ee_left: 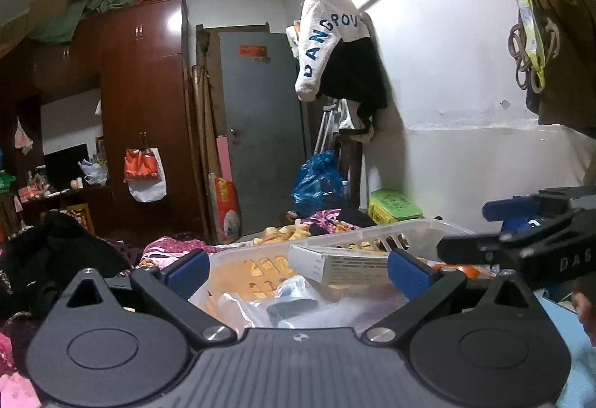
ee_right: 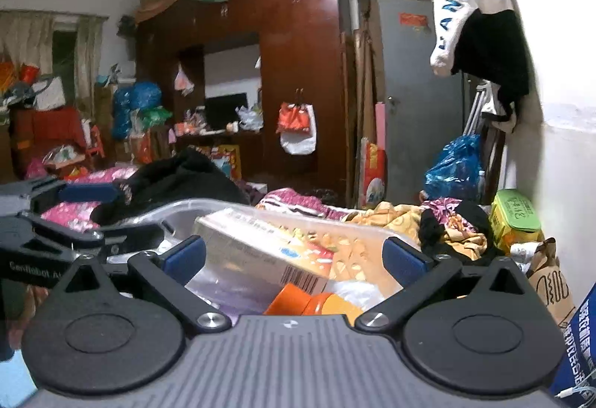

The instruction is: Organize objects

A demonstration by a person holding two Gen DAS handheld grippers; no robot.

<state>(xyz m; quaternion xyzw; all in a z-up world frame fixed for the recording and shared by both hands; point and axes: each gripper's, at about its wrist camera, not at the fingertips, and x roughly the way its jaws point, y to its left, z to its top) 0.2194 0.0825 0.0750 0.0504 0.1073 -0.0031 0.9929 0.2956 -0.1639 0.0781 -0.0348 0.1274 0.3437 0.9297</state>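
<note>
A clear plastic basket (ee_left: 409, 231) sits on the bed right in front of both grippers. It holds a long white carton (ee_left: 346, 264), an orange-capped bottle (ee_right: 309, 302) and clear plastic bags (ee_left: 260, 300). My left gripper (ee_left: 296, 270) is open and empty, just short of the basket's near rim. My right gripper (ee_right: 294, 259) is open and empty, its blue pads either side of the carton (ee_right: 260, 244) without touching it. The right gripper shows at the right edge of the left wrist view (ee_left: 521, 233); the left gripper shows at the left of the right wrist view (ee_right: 67, 218).
Crumpled bedding and clothes (ee_right: 402, 218) cover the bed behind the basket. A black garment (ee_right: 178, 181) lies left. A green and yellow box (ee_right: 514, 218) and blue bag (ee_right: 454, 166) stand by the white wall. A brown wardrobe (ee_left: 145, 102) and grey door (ee_left: 260, 125) stand beyond.
</note>
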